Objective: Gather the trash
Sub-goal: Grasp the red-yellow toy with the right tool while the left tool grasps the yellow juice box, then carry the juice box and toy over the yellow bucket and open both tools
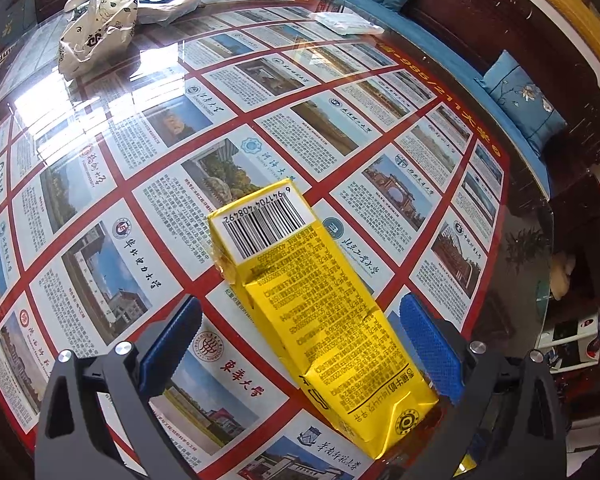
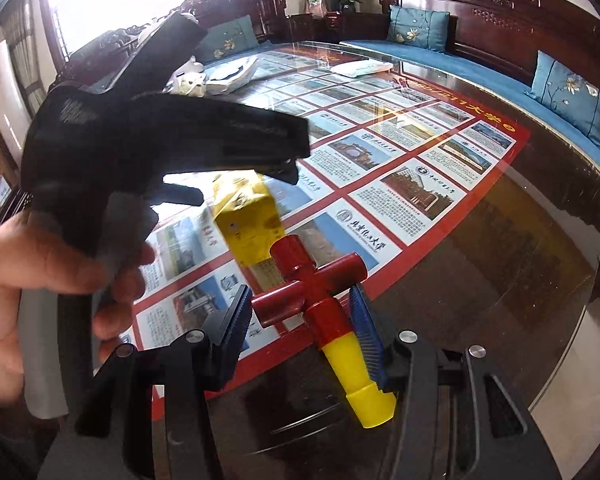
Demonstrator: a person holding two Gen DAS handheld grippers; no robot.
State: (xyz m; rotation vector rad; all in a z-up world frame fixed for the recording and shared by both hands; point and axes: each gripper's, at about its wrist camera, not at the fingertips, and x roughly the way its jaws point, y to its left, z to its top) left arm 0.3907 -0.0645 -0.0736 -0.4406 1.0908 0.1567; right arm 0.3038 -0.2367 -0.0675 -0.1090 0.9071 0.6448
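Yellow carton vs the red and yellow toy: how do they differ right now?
The yellow carton is a dented box printed with text and a barcode; the red and yellow toy is a plain plastic cross of tubes. The carton sits between the left hand-held gripper's wide-open jaws, touching only one pad; the toy is clamped in the right hand-held gripper. Both are partly yellow.

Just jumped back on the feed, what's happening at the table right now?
A person is clearing a glass-topped table with a gripper in each hand. The left gripper is open around a yellow carton lying on the glass; its pads don't appear to press it yet. The right gripper holds a red-and-yellow plastic toy between its jaws. Bags and a white packet sit at the far end.
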